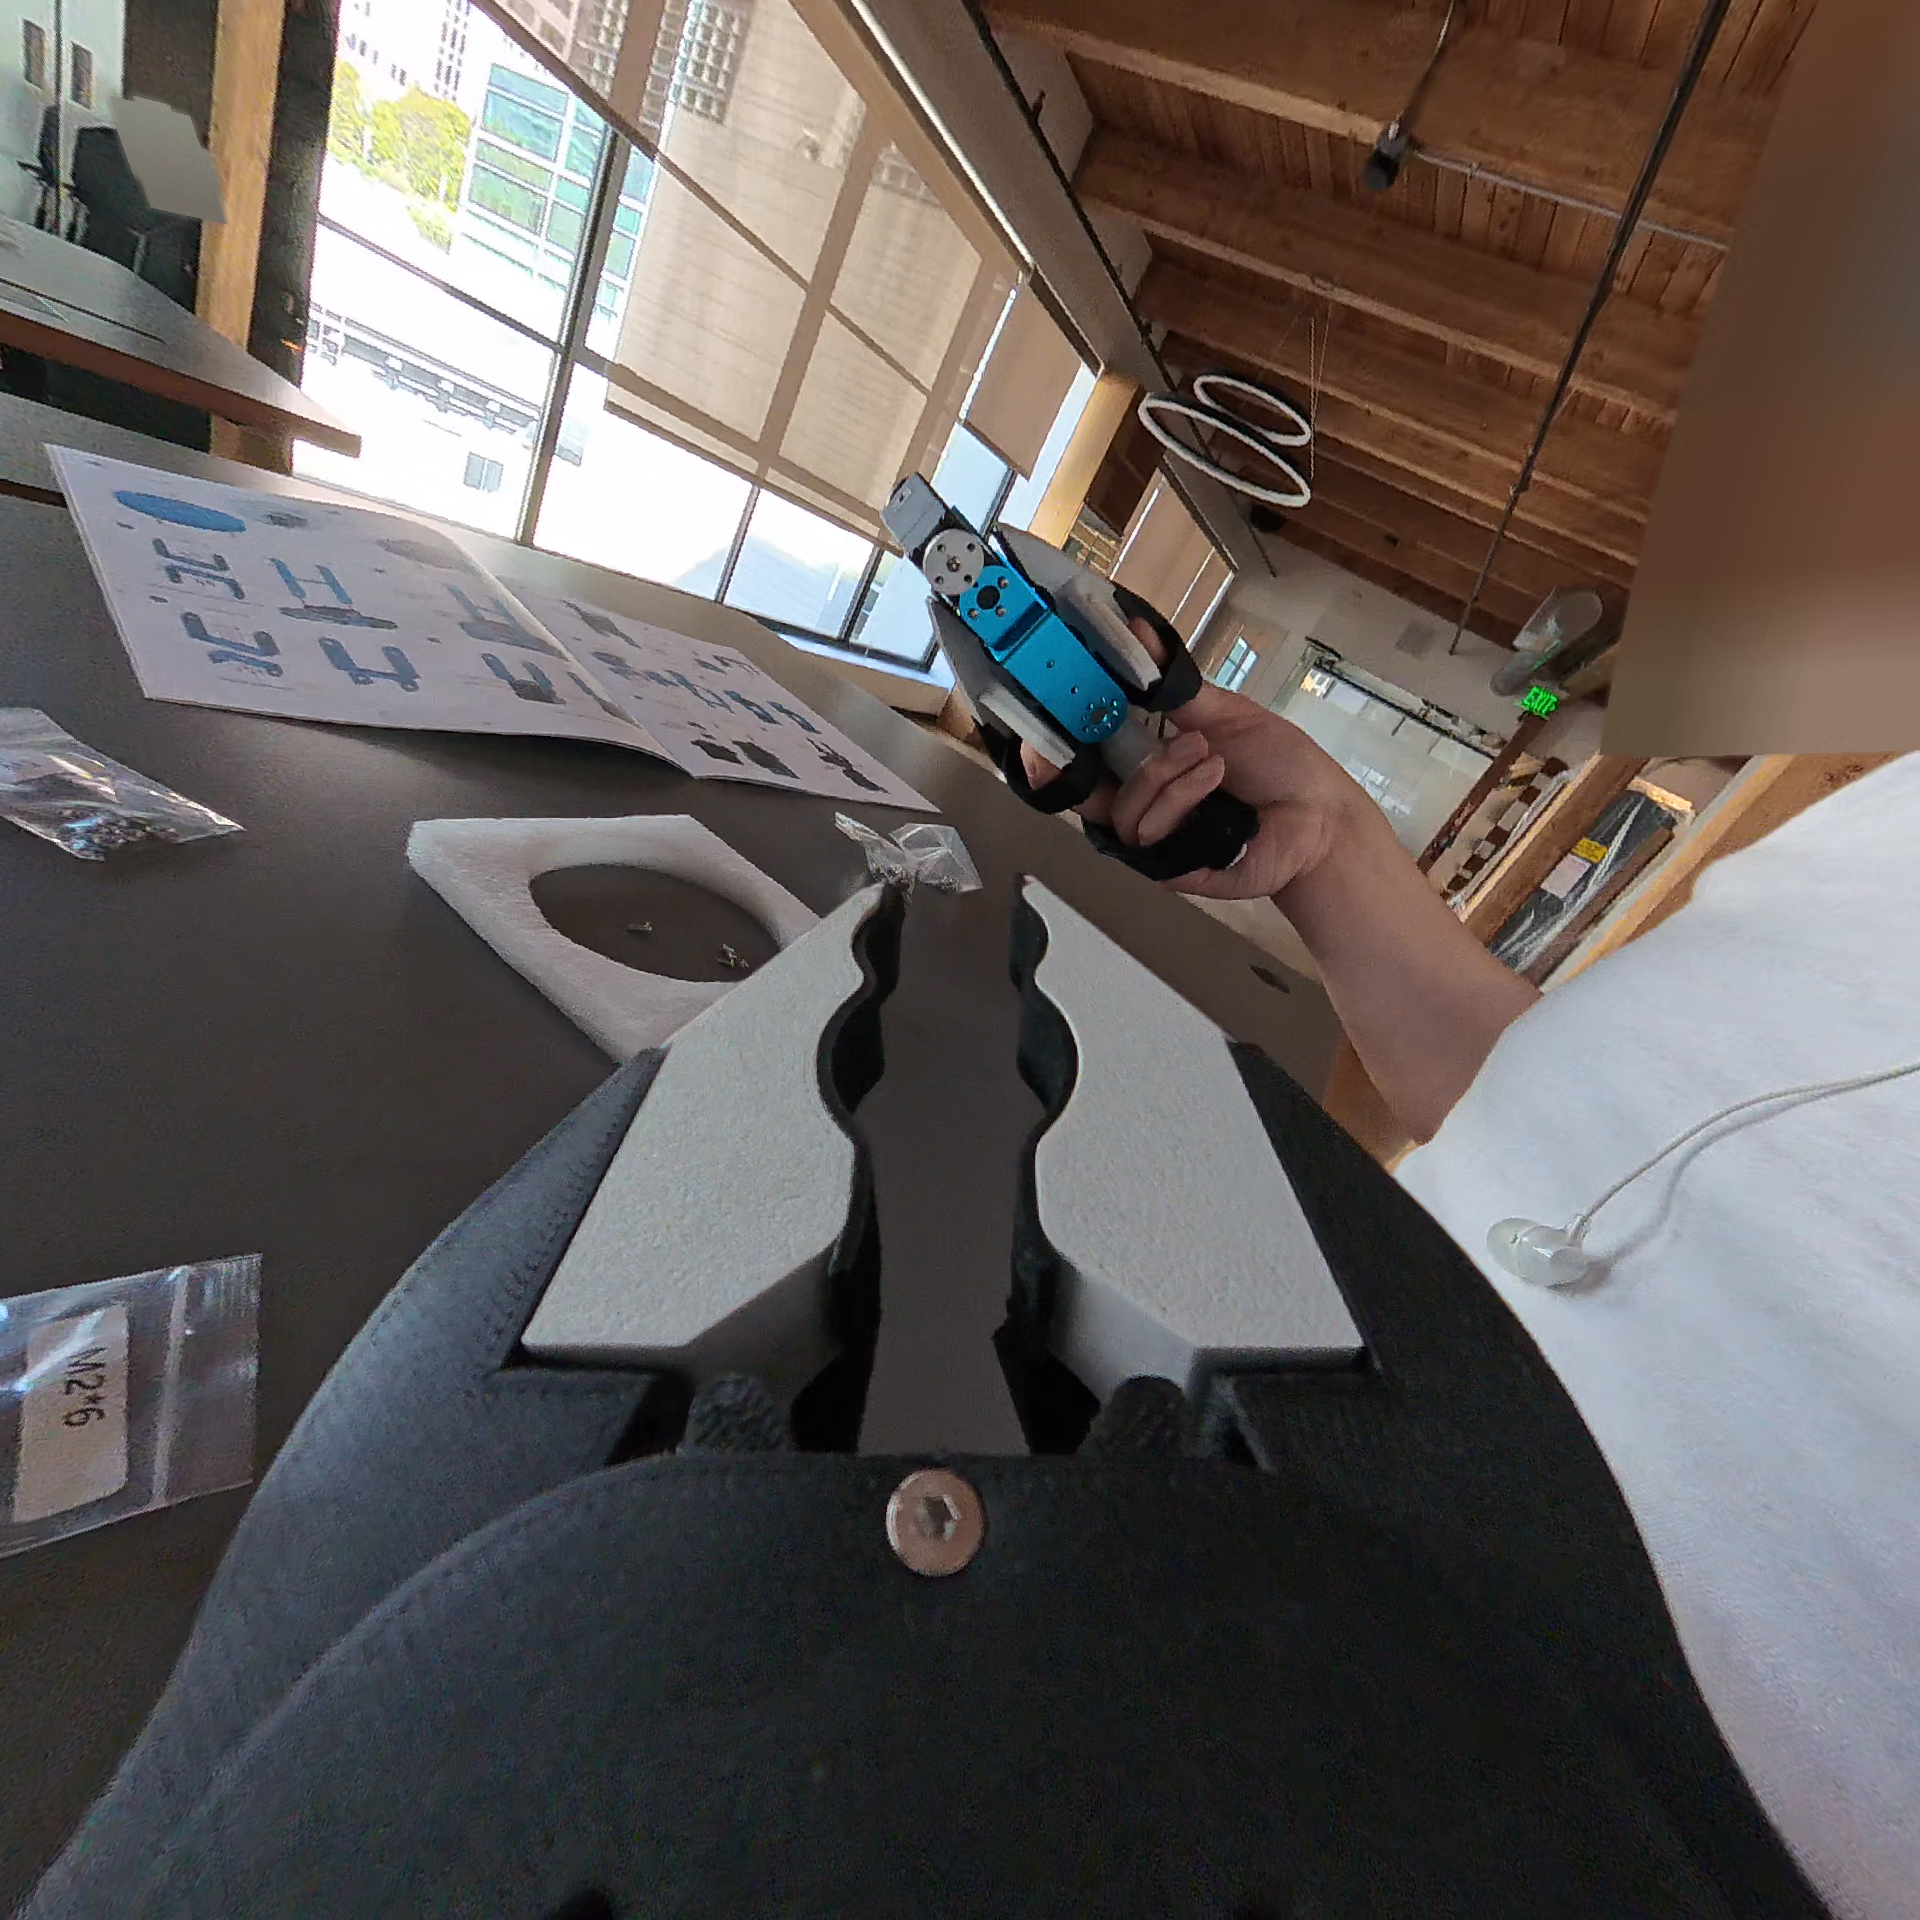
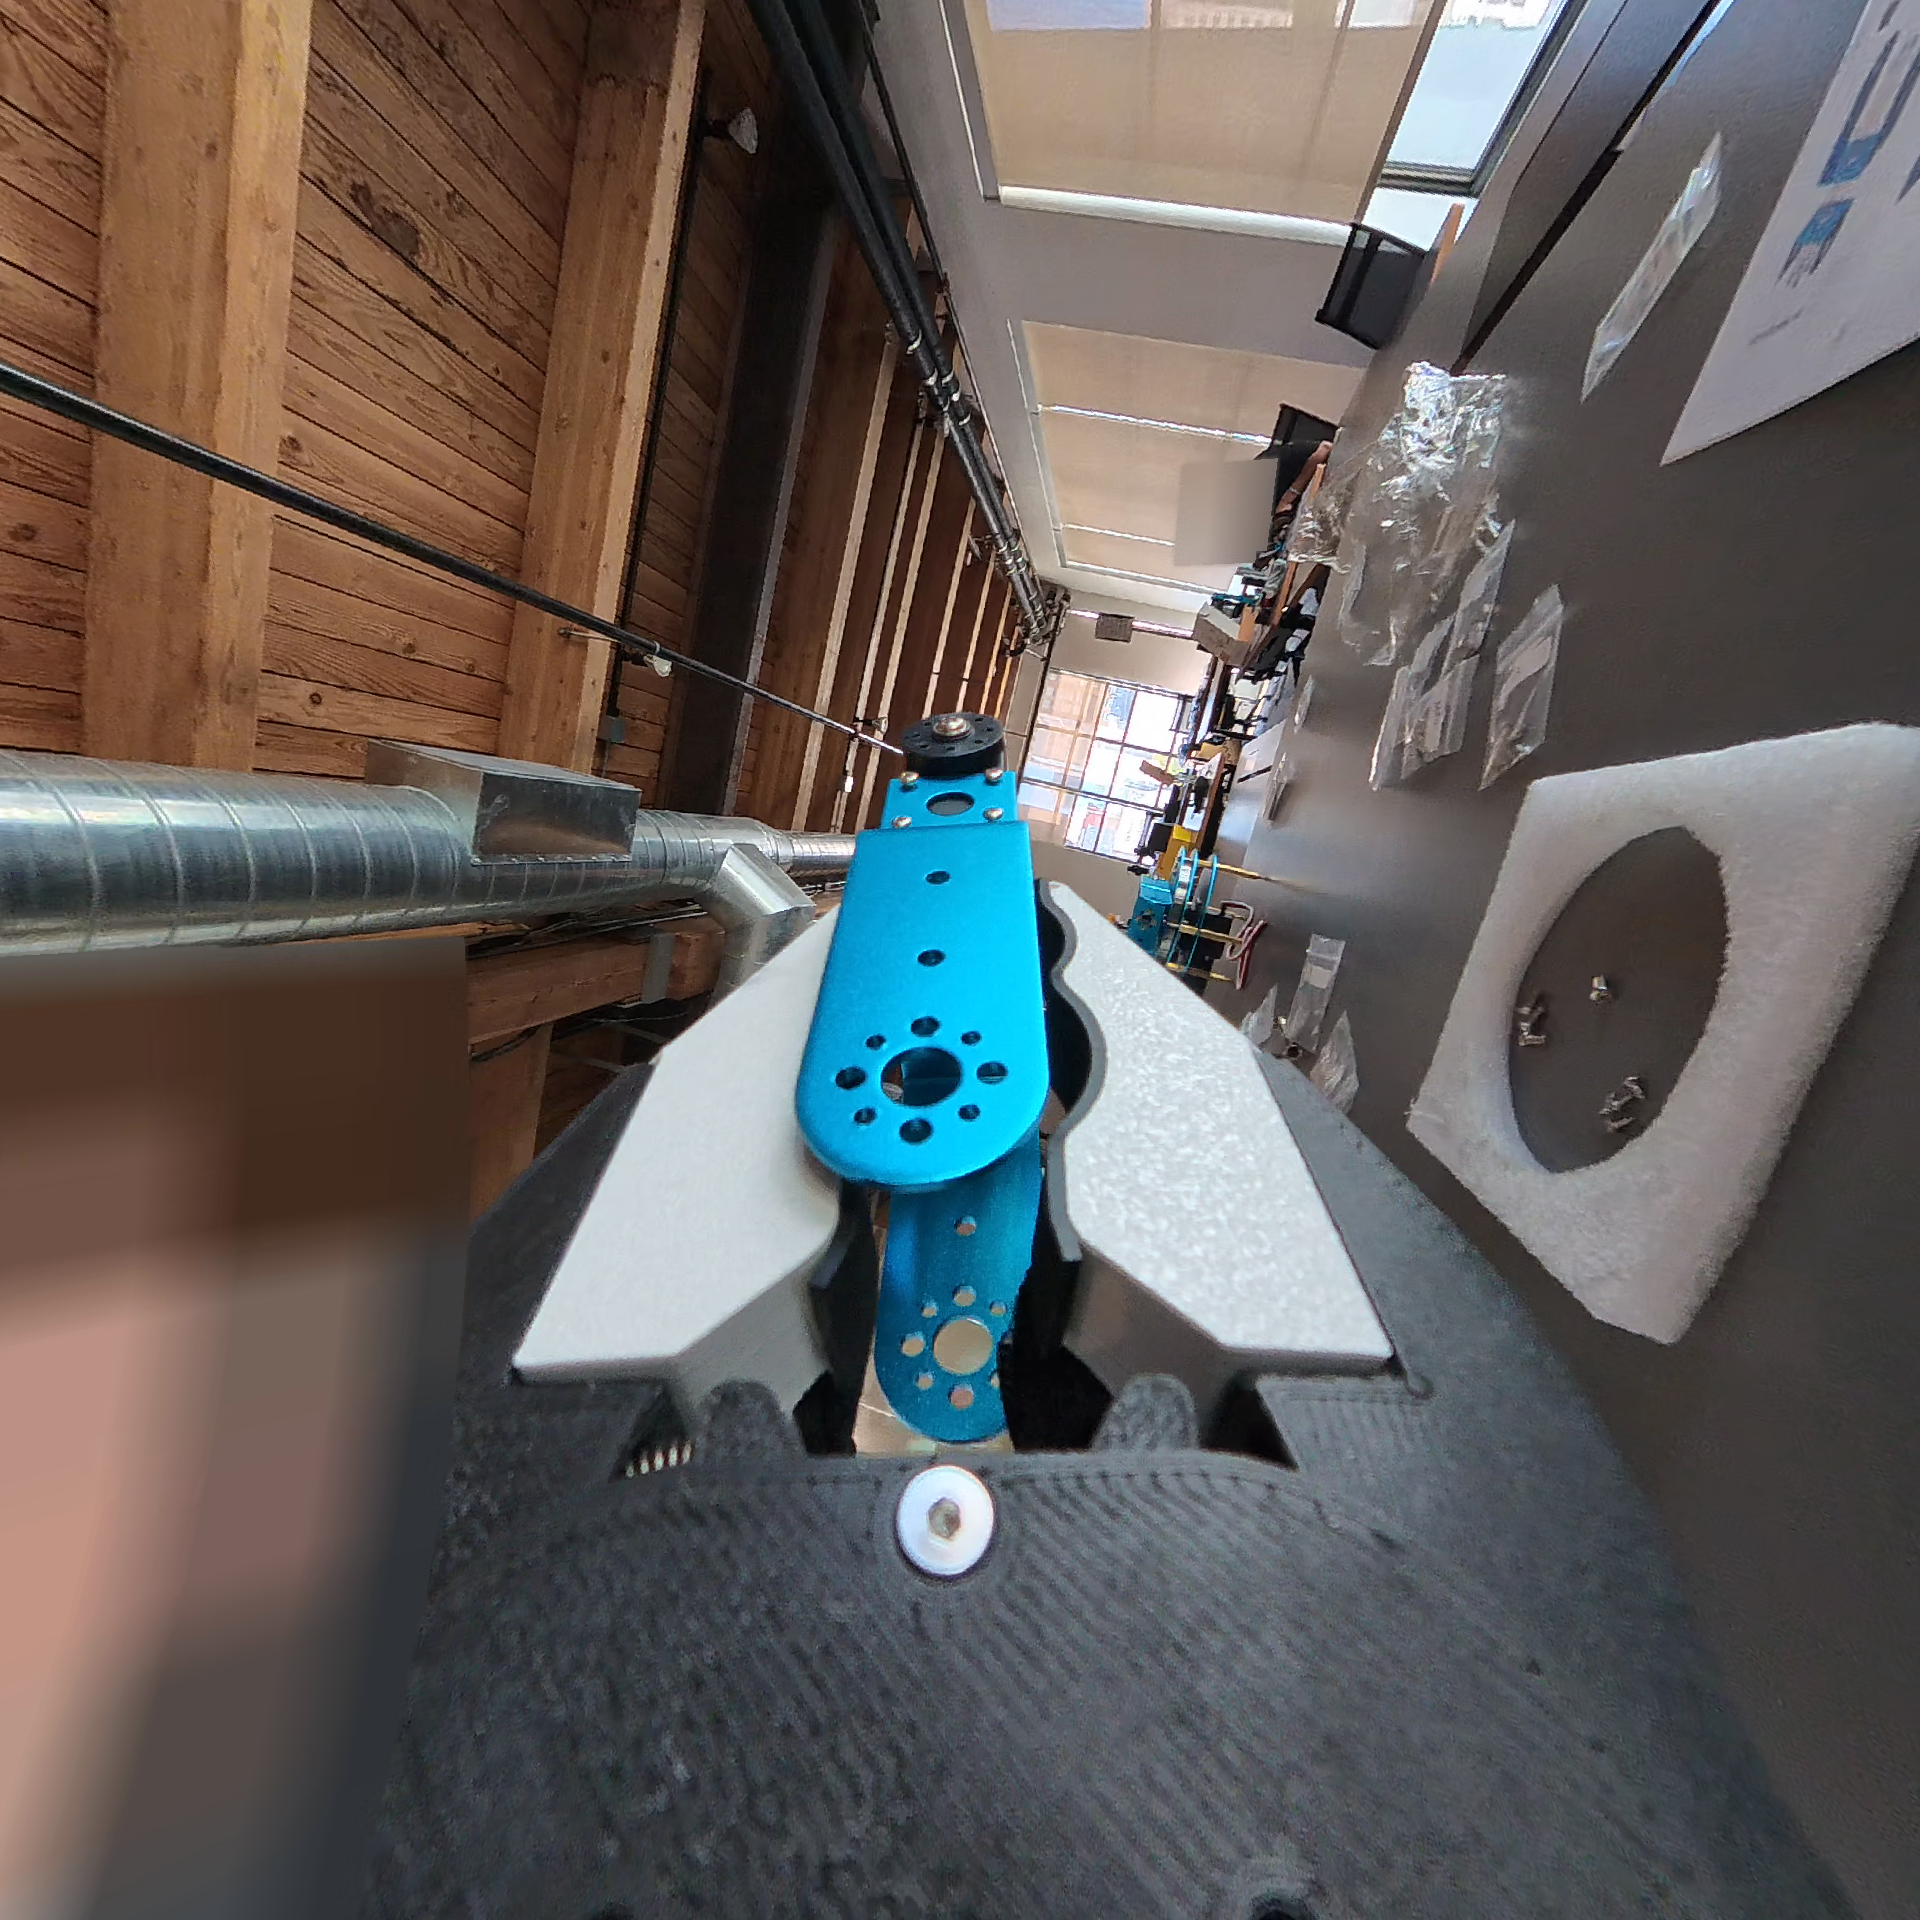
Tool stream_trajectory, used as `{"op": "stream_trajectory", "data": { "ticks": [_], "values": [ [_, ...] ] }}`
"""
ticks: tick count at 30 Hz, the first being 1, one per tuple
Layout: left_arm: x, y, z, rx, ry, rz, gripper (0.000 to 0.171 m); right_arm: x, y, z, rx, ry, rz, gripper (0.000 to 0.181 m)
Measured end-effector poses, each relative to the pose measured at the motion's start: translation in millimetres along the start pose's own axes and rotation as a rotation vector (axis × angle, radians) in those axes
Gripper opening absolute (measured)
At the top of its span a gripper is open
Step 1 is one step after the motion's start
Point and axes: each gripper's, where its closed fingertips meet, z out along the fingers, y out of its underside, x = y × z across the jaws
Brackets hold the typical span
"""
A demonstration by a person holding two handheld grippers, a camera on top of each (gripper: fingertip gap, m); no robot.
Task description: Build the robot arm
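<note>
The left gripper (image 1: 951, 894) hangs low over the dark worktop (image 1: 312, 1039) with its jaws apart and nothing between them; bare worktop shows in the gap. Far to the left of these jaws lie two clear bags: a labelled zip bag (image 1: 114, 1392) near the gripper's body and a crumpled bag of small dark parts (image 1: 94, 790) farther out. Beyond that, an open printed booklet (image 1: 436, 634) lies flat. Just left of the jaw tips sits a white foam square (image 1: 468, 862) with a round cut-out, a few small screws (image 1: 727, 956) lying on the worktop inside the hole. Right at the tips lies a small crumpled clear bag (image 1: 914, 847).

Above and beyond the left jaws, held up off the worktop by a hand (image 1: 1226, 810), the right gripper (image 1: 1023, 623) has its jaws clamped on a blue metal bracket assembly (image 1: 1039, 655) with a silver round horn at its upper end.

In the right wrist view, the right gripper (image 2: 940, 935) shows its jaws pressed on either side of the blue metal bracket assembly (image 2: 925, 1029), which runs lengthwise between them and sticks out past the tips, ending in a black round disc (image 2: 951, 743). To the right of these jaws lies the foam square (image 2: 1766, 831) with the screws (image 2: 1621, 1101) in its hole, and beyond it several clear plastic bags (image 2: 1434, 499).
</note>
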Motion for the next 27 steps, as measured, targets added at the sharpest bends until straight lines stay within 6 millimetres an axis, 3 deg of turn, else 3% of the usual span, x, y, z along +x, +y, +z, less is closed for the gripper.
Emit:
{"op": "stream_trajectory", "data": {
  "ticks": [8, 12, 14, 19, 23, 27],
  "values": [
    [-10, -18, -12, 0.159, -0.052, -0.022, 0.011, 6, -7, -1, -0.047, 0.111, -0.196, 0.027],
    [-9, -20, -13, 0.182, -0.066, 0.009, 0.016, -5, -7, 1, -0.103, 0.108, -0.337, 0.027],
    [-8, -20, -12, 0.180, -0.075, 0.030, 0.016, -15, -3, 4, -0.141, 0.071, -0.470, 0.027],
    [-6, -20, -8, 0.182, -0.092, 0.072, 0.016, -42, 12, 4, -0.208, -0.012, -1.024, 0.028],
    [-5, -19, -7, 0.186, -0.104, 0.091, 0.016, -60, 26, -2, -0.242, -0.119, -1.195, 0.028],
    [-4, -18, -4, 0.183, -0.110, 0.101, 0.016, -57, 20, -6, -0.237, -0.084, -1.371, 0.028]
  ]
}}
